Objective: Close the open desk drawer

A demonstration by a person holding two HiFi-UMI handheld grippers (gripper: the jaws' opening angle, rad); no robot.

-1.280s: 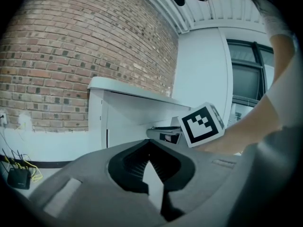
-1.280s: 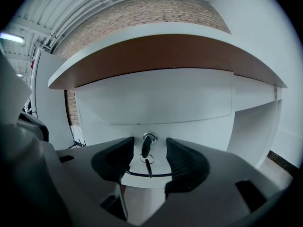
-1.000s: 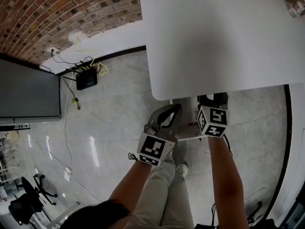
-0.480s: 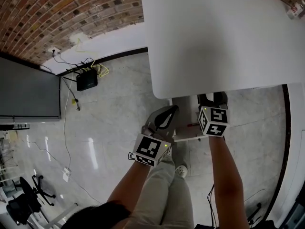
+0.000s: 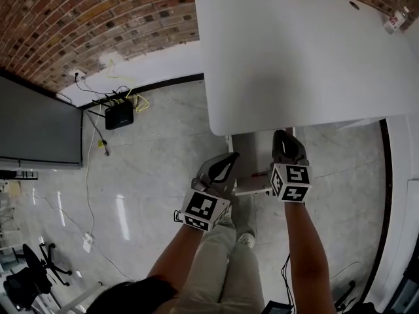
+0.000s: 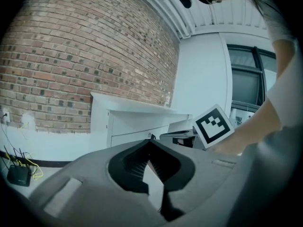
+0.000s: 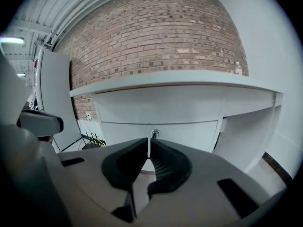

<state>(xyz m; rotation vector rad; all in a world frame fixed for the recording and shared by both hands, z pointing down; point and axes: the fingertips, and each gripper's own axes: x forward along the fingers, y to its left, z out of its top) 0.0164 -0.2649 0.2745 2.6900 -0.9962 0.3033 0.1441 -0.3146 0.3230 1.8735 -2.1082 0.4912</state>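
Observation:
The white desk [image 5: 294, 57] fills the top of the head view. A grey-white drawer part [image 5: 252, 169] pokes out from under its near edge, between my grippers. In the right gripper view the drawer front [image 7: 189, 134] lies straight ahead, and its small round knob [image 7: 154, 133] sits just beyond the tips. My right gripper [image 7: 149, 142] has just been closing; only a thin slit remains and nothing is between the jaws. It points at the desk edge [image 5: 283, 137]. My left gripper [image 5: 230, 157] is shut and empty, to the left of the drawer [image 6: 149, 145].
A black box with cables [image 5: 118, 110] lies on the pale floor by the brick wall [image 5: 78, 18]. A dark screen [image 5: 39, 129] stands at left, an office chair [image 5: 33, 277] at bottom left. The person's legs and a shoe [image 5: 246, 239] are below the grippers.
The right gripper's jaws, wide open under the desk edge before, have come together, and it has drawn back a little from the desk. The left gripper shifted slightly toward the person.

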